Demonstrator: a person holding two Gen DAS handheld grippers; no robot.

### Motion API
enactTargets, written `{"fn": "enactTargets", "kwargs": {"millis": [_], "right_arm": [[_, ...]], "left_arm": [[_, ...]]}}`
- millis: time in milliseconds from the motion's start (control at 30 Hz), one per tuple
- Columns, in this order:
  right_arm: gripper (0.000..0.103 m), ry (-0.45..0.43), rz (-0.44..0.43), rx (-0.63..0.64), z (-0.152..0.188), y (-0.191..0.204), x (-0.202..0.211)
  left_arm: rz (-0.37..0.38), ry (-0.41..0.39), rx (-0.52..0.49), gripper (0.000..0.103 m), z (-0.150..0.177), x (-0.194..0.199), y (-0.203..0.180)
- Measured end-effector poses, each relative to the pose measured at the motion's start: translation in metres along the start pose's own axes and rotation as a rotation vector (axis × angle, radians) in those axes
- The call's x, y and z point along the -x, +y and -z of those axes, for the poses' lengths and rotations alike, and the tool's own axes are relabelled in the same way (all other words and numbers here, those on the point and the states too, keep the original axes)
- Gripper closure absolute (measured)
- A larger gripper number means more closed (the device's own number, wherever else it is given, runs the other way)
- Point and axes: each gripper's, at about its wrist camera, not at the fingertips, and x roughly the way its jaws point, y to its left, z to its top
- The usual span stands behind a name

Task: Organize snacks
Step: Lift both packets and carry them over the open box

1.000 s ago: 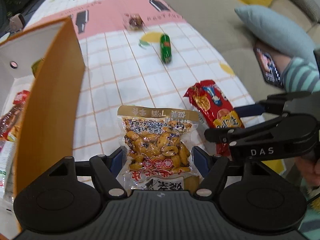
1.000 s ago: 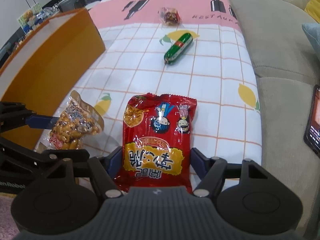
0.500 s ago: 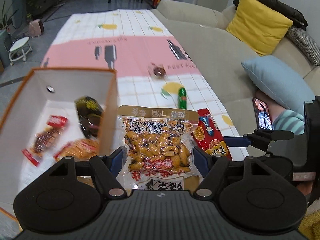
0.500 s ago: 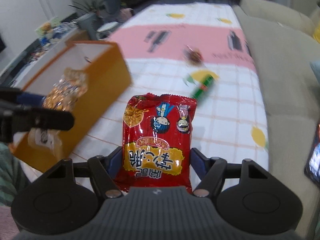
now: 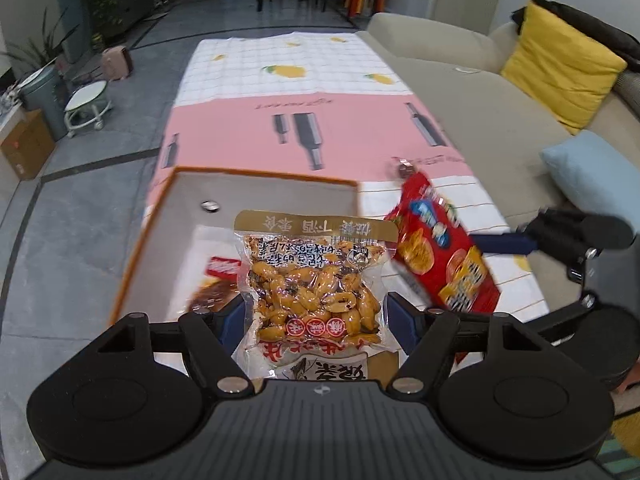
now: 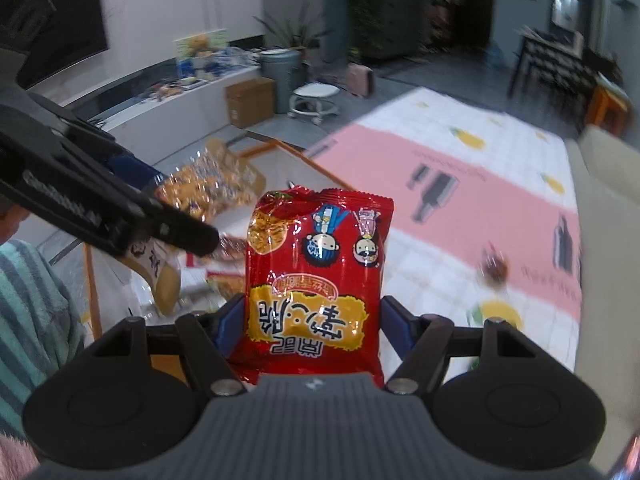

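Jaws on my left gripper (image 5: 316, 316) are clenched on the clear peanut pack (image 5: 316, 292), held in the air over the open orange box (image 5: 256, 200). Jaws on my right gripper (image 6: 310, 328) are clenched on the red snack bag (image 6: 316, 280), also lifted, just beside the box's right edge. Box sits on the counter (image 5: 352, 128) with its pink-and-check cloth, and has a few packets (image 5: 220, 276) inside already. One small wrapped candy (image 6: 495, 269) lies on the cloth, blurred. Sofa (image 5: 472, 80) runs along the right.
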Motion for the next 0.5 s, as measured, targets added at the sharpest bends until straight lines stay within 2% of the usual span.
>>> {"fn": "enactTargets", "kwargs": {"millis": [233,500], "right_arm": [[0.034,0.022,-0.013,0.143,-0.045,0.017,-0.034],[0.034,0.143,-0.004,0.292,-0.064,0.028,-0.109]], "left_arm": [[-0.057,0.068,0.056,0.021,-0.001,-0.023,0.041],[-0.091,0.196,0.117,0.021,-0.004,-0.069,0.069]]}}
